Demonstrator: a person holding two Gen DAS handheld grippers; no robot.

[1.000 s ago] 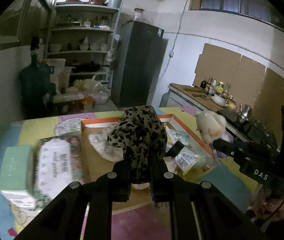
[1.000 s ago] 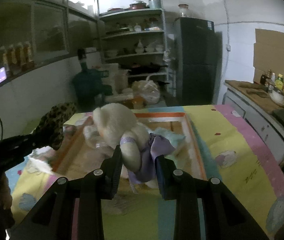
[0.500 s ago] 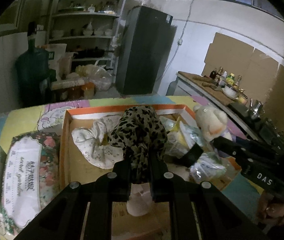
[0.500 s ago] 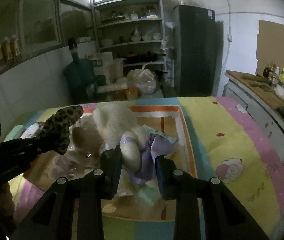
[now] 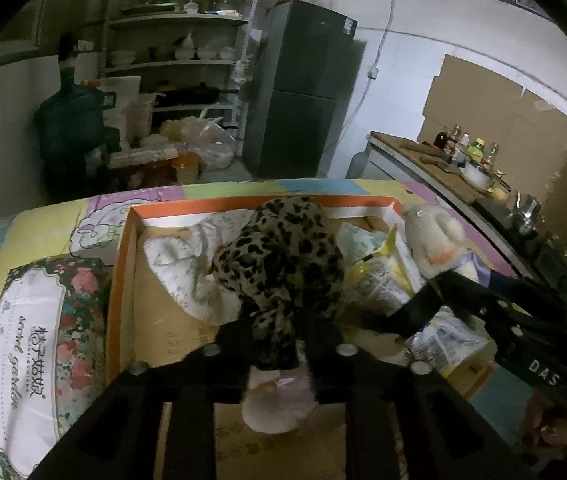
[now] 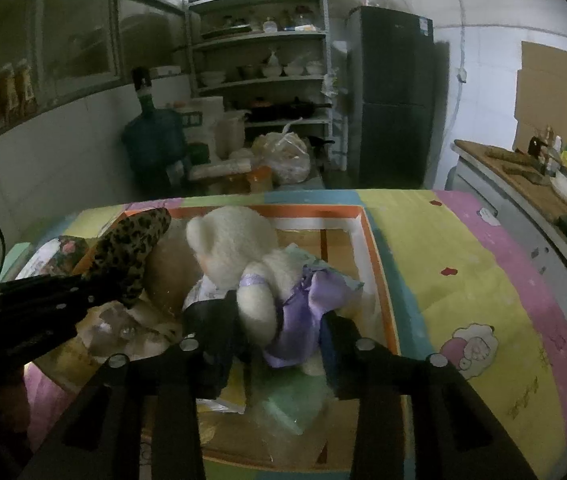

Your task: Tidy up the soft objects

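An orange-rimmed cardboard box (image 5: 123, 280) lies on a colourful mat. My left gripper (image 5: 279, 320) hangs low over the box. A leopard-print cloth (image 5: 283, 256) stands between its fingers. Its jaws are opening, and the pads no longer squeeze the cloth. My right gripper (image 6: 279, 316) is over the box's right side (image 6: 375, 256). A white plush bear (image 6: 239, 248) in a purple dress lies between its fingers, resting on packets. Its jaws are opening too. The bear (image 5: 431, 232) also shows in the left wrist view, and the cloth (image 6: 131, 248) in the right wrist view.
Inside the box lie a white cloth (image 5: 187, 264), plastic packets (image 5: 383, 276) and a pale round item (image 5: 275, 400). A floral tissue pack (image 5: 39, 352) sits left of the box. The mat (image 6: 483, 280) stretches right. A counter with bottles (image 6: 555, 160) stands at far right.
Both grippers have come down and forward over the box with their loads. The jaws of both stand wider apart than before, and the bear has settled onto the packets.
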